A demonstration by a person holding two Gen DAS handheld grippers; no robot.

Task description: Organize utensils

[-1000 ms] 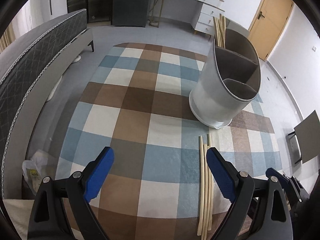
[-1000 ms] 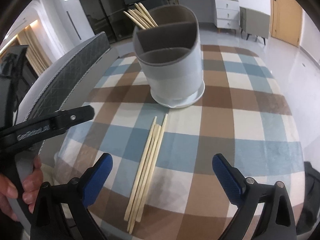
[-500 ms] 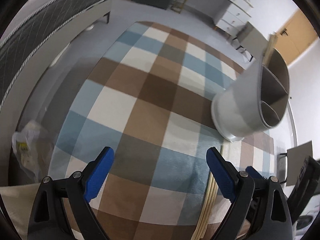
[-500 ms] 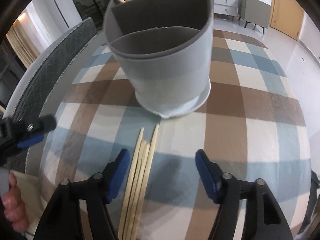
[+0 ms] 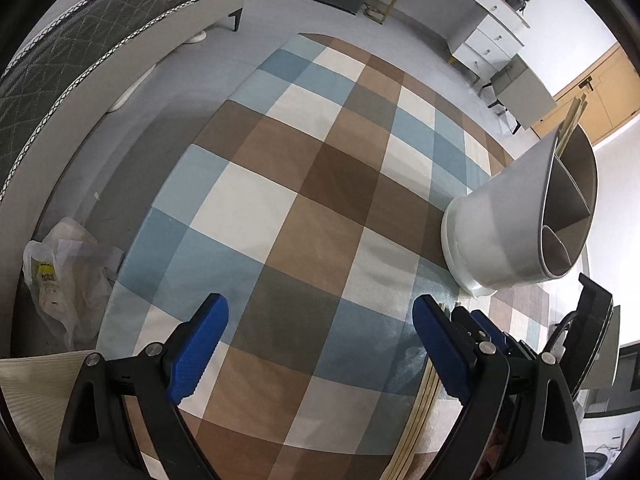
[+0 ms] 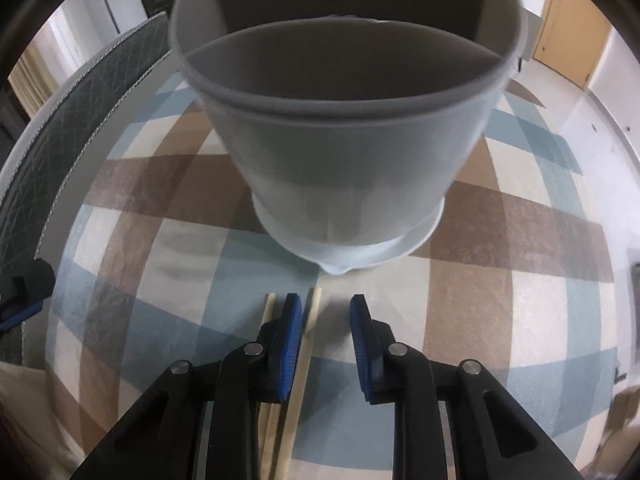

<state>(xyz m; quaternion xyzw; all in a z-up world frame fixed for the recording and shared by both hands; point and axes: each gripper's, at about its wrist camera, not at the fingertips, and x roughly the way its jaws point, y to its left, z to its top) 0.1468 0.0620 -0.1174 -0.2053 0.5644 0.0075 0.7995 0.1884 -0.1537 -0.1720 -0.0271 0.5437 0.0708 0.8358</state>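
A grey divided utensil holder (image 6: 340,128) stands on a white saucer on the checked tablecloth, close ahead of my right gripper; it also shows at the right of the left wrist view (image 5: 520,220), with chopsticks (image 5: 572,120) standing in its far compartment. Several loose wooden chopsticks (image 6: 310,320) lie on the cloth. My right gripper (image 6: 325,320) is low over them, jaws partly open; one chopstick lies between the fingers and others lie left of the left finger. My left gripper (image 5: 320,340) is open and empty over the cloth, left of the chopsticks (image 5: 424,400).
The round table (image 5: 304,184) has a blue, brown and white checked cloth. A grey bed (image 5: 80,60) lies to the left, a plastic bag (image 5: 60,280) on the floor, and a white dresser (image 5: 480,20) and a wooden door (image 6: 576,24) beyond.
My right gripper has moved forward and down to the loose chopsticks and narrowed its jaws around one. My left gripper has swung left, so the holder has shifted to its right edge.
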